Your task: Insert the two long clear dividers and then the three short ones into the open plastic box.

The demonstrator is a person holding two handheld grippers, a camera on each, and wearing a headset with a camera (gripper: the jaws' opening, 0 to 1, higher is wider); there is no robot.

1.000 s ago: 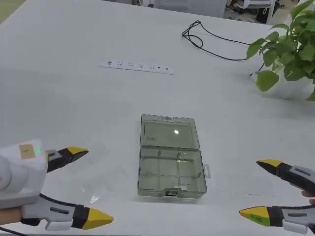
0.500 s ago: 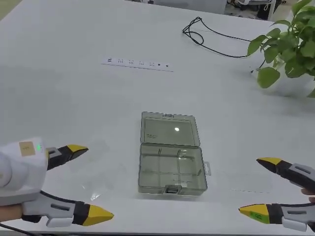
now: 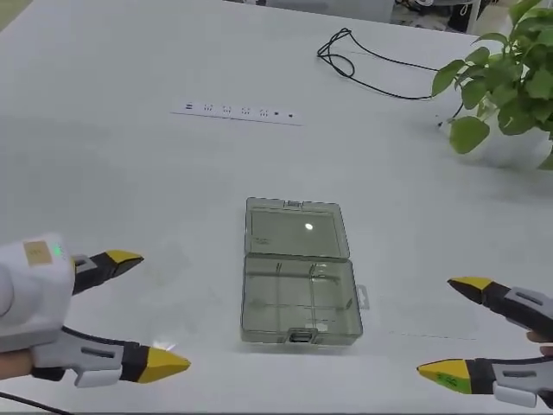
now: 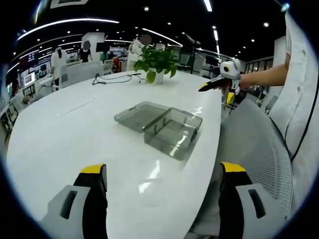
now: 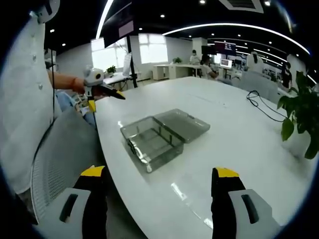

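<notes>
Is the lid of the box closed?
No, the box is open, with its lid lying flat on the table.

A white surface [image 3: 104, 173] carries a power strip [image 3: 238, 113], a black cable [image 3: 378, 67] and a potted plant [image 3: 501, 82]. Ceiling strips [image 5: 229, 27] light the open office; bright windows [image 5: 152, 50] stand behind.

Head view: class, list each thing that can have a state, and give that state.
plastic box: open, lid laid flat behind.
dividers: standing inside the box.
left claw: open, empty.
right claw: open, empty.
power strip: nothing plugged in.
black cable: looped, loose.
</notes>
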